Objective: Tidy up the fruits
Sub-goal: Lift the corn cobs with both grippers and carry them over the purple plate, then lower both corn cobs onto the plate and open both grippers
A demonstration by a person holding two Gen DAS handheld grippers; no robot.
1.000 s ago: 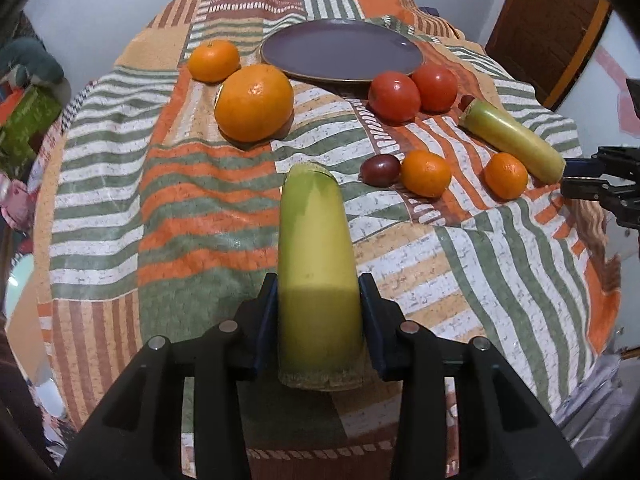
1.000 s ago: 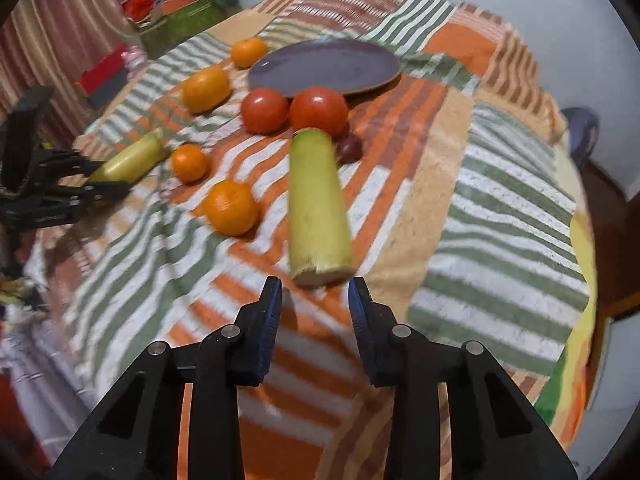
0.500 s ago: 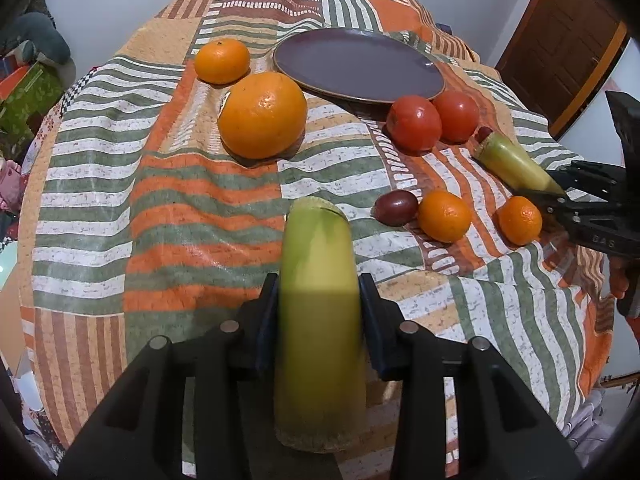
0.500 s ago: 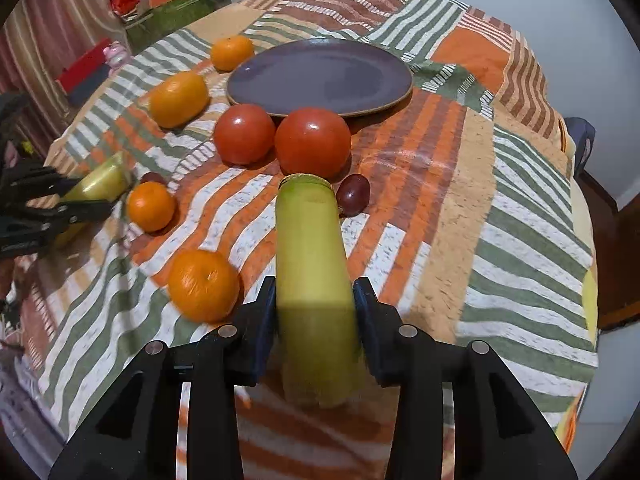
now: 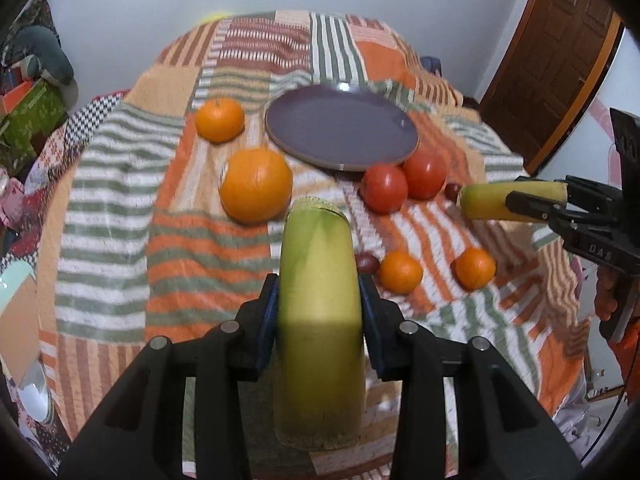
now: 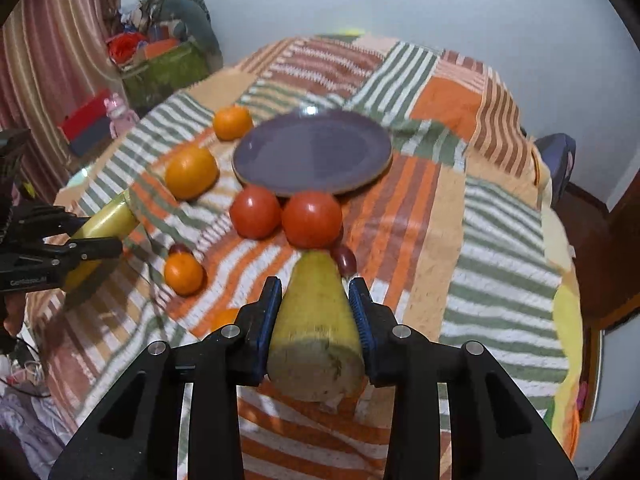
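Note:
My left gripper (image 5: 319, 296) is shut on a yellow-green banana piece (image 5: 320, 264), held off the striped cloth and pointing toward the purple plate (image 5: 340, 132). My right gripper (image 6: 315, 296) grips a second banana piece (image 6: 314, 332) by its cut end, its jaws closing on it, just short of two tomatoes (image 6: 312, 218). In the left wrist view the right gripper (image 5: 536, 204) shows at the right edge. In the right wrist view the left gripper (image 6: 76, 240) shows at the left edge. The plate holds nothing.
A large orange (image 5: 256, 184) and a smaller one (image 5: 219, 119) lie left of the plate. Two tangerines (image 5: 400, 272) and two dark grapes (image 5: 366, 264) lie in front of the tomatoes. Clutter and a curtain (image 6: 48, 60) stand past the table's left edge; a wooden door (image 5: 552, 52) at right.
The right gripper moved forward and shut on the banana piece that lay on the cloth, then lifted it. The left gripper rose with its banana piece.

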